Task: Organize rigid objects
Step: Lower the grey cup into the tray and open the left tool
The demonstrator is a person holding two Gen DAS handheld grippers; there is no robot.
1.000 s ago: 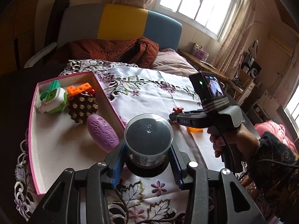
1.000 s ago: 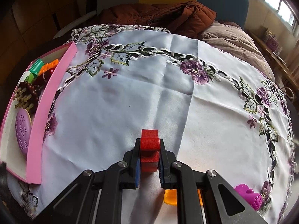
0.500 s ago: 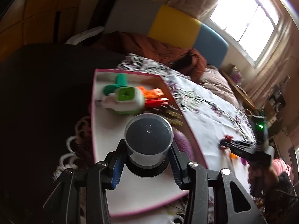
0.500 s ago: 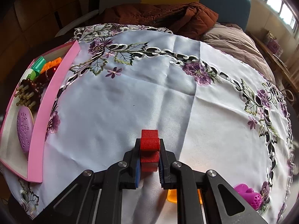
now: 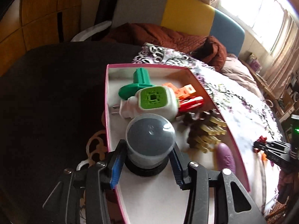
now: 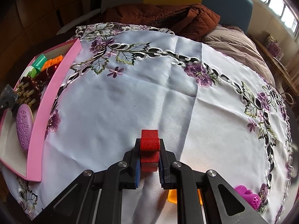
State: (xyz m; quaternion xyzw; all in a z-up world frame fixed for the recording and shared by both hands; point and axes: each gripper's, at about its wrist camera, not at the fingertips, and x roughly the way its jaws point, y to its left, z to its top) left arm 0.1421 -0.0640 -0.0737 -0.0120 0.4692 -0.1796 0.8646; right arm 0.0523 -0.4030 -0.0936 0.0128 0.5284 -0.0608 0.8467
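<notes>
With the left claw [image 5: 147,165] clamping the clear-domed container [image 5: 150,141] over the pink tray [image 5: 107,112], lower it onto bare floor near the tray's left wall, clear of the white-and-green plug [image 5: 149,102], while the right claw [image 6: 149,165] grips its red block [image 6: 149,149].

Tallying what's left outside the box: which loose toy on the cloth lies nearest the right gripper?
The orange piece, directly beneath the right gripper; the magenta toy lies farther right near the cloth's edge.

red block [image 6: 149,150] between the right gripper's [image 6: 149,165] black fingers | white cloth [image 6: 149,93] ahead of it, purple flowers, green leaves | pink-walled tray [image 6: 56,100] to its left | grey-topped clear jar [image 5: 150,142] in the left gripper [image 5: 147,165] (blue pads) | green-and-white plug [image 5: 152,101] just beyond
</notes>
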